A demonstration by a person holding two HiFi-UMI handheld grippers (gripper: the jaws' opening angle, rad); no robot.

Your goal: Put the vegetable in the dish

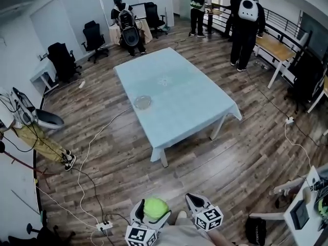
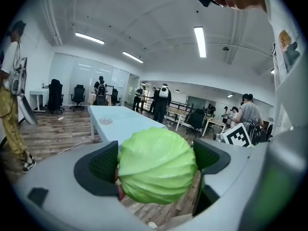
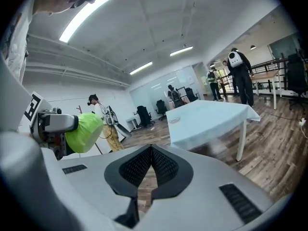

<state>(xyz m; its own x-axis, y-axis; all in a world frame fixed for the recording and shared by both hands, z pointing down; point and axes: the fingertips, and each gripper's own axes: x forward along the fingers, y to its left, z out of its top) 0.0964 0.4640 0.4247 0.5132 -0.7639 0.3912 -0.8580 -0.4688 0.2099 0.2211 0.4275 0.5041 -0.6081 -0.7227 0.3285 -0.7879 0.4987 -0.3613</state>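
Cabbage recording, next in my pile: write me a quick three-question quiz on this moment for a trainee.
1. Which side's gripper holds the cabbage? A) left B) right C) neither
2. True or false: the dish on the table has no cabbage in it.
3. Fill in: the right gripper has its jaws ____, with nothing between them.
Key: 1 A, the left gripper; 2 true; 3 shut.

Cabbage [image 2: 156, 165] clamped between jaws, likely dish [image 2: 106, 121] beyond
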